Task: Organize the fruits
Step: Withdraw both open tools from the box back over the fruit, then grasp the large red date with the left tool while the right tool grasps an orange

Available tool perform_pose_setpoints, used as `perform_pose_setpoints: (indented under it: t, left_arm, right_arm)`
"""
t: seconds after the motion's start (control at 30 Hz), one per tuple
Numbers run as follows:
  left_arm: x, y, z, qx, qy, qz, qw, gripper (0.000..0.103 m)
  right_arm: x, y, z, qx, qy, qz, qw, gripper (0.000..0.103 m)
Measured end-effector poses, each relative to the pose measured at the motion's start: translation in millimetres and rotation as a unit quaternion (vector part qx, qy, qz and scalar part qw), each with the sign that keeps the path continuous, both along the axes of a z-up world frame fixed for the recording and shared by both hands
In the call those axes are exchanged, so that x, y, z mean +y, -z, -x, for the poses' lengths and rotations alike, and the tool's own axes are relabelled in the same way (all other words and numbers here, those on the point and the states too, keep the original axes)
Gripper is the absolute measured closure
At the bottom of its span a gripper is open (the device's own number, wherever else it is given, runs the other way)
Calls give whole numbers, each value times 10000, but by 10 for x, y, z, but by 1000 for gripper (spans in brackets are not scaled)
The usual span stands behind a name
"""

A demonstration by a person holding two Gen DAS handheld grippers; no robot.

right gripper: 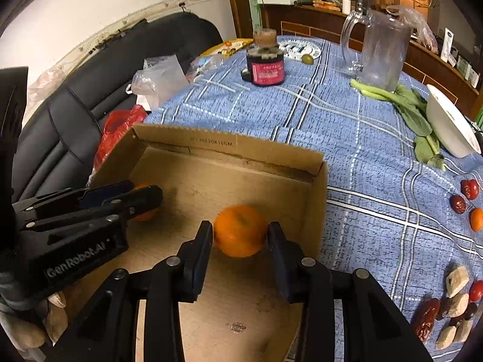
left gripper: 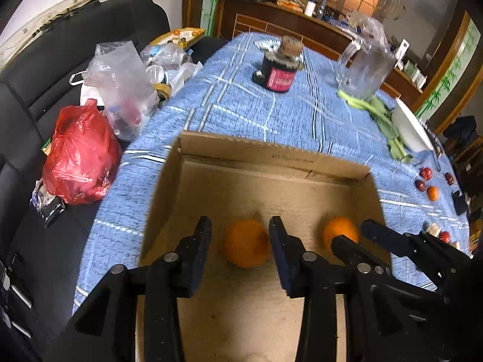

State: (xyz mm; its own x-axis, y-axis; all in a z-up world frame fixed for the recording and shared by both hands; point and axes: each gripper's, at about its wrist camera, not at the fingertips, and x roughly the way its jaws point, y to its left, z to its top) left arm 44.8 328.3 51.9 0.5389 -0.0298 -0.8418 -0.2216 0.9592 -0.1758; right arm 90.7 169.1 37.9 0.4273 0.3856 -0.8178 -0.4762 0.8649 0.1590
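Note:
An open cardboard box [left gripper: 271, 154] [right gripper: 229, 147] sits on the blue checked tablecloth. Two oranges lie inside it. The left orange [left gripper: 246, 242] [right gripper: 145, 211] lies between the fingers of my left gripper [left gripper: 240, 232], which stands open with gaps on both sides. The right orange [right gripper: 240, 230] [left gripper: 339, 230] sits between the fingers of my right gripper [right gripper: 240, 232], whose pads touch or nearly touch it; it rests on the box floor. Each gripper shows in the other's view, the right gripper [left gripper: 353, 235] and the left gripper [right gripper: 145, 190].
Loose on the cloth to the right are red dates [right gripper: 459, 203], a small orange [right gripper: 477, 218], and a pile of dates and pale pieces [right gripper: 452, 304]. A white bowl [right gripper: 449, 126], greens [right gripper: 410, 105], a glass jug [right gripper: 380, 51] and a dark jar [right gripper: 265, 63] stand farther back. Plastic bags [left gripper: 81, 157] lie on the black sofa at left.

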Motion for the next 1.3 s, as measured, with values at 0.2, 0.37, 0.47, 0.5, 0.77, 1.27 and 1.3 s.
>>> perform_pose_setpoints:
  t: [0.2,0.37,0.47,0.5,0.77,1.27,1.3]
  left_arm:
    - [-58,-296,281,-361,-87,59,9993,45]
    - [-340,-503,570,-593,134,134,9981,33]
    - [-612,-563,711,-644,382,178,9970,31]
    - [-711,-576,747,-648,478,175,9966,31]
    - [-1663,-504,886,-545,1383,248,9886,31]
    - [-2643,-181,838,-363,2154,5,9759,31]
    - [-2654,-166,807,-361,2128,-6,9764,31]
  right_arm:
    - [-233,-244,195,-270,113,-157,9994,48]
    - [-584,-379,441,-390,256,-285,9985,48]
    - [-878,-401,608,-381,378,-394,9978,48]
    - [-997,-401,676,-382,422,-423,9975,48]
    - [-2187,-368,1112,-492,1155,-353,9915,44]
    - [-3856,-125,1260,-445,2627,-65,9638,39]
    - [-3888,-95,1242,-434,2640,-76,9635,39]
